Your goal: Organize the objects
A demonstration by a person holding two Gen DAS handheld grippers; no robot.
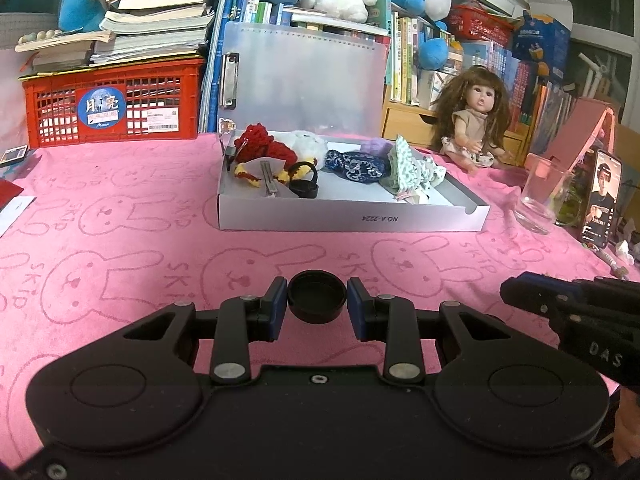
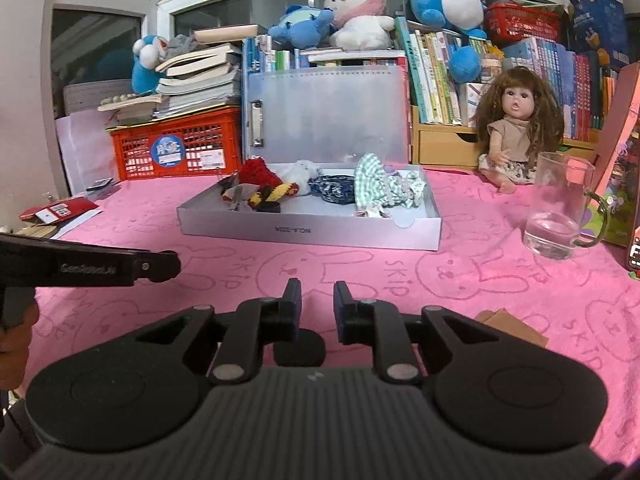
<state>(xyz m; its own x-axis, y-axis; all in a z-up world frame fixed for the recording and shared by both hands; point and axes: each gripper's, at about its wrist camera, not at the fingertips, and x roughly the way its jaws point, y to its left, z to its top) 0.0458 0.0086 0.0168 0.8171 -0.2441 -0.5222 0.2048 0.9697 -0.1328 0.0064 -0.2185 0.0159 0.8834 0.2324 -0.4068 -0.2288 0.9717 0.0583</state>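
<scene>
A pink bunny-print cloth (image 1: 120, 240) covers the table; behind it, red crate (image 1: 114, 98), white tray (image 1: 348, 216) of trinkets, doll (image 1: 474, 120), glass (image 1: 540, 196). Left gripper (image 1: 317, 298) clamps a black cap (image 1: 317, 296). Right gripper (image 2: 316, 300) released, a dark object (image 2: 300, 348) half hidden beneath

Fuzzy pink cloth (image 1: 120, 264) covers the tabletop; matt black plastic cap (image 1: 317, 297); clear glossy glass mug (image 2: 560, 204); smooth grey cardboard box (image 1: 352, 216).
</scene>
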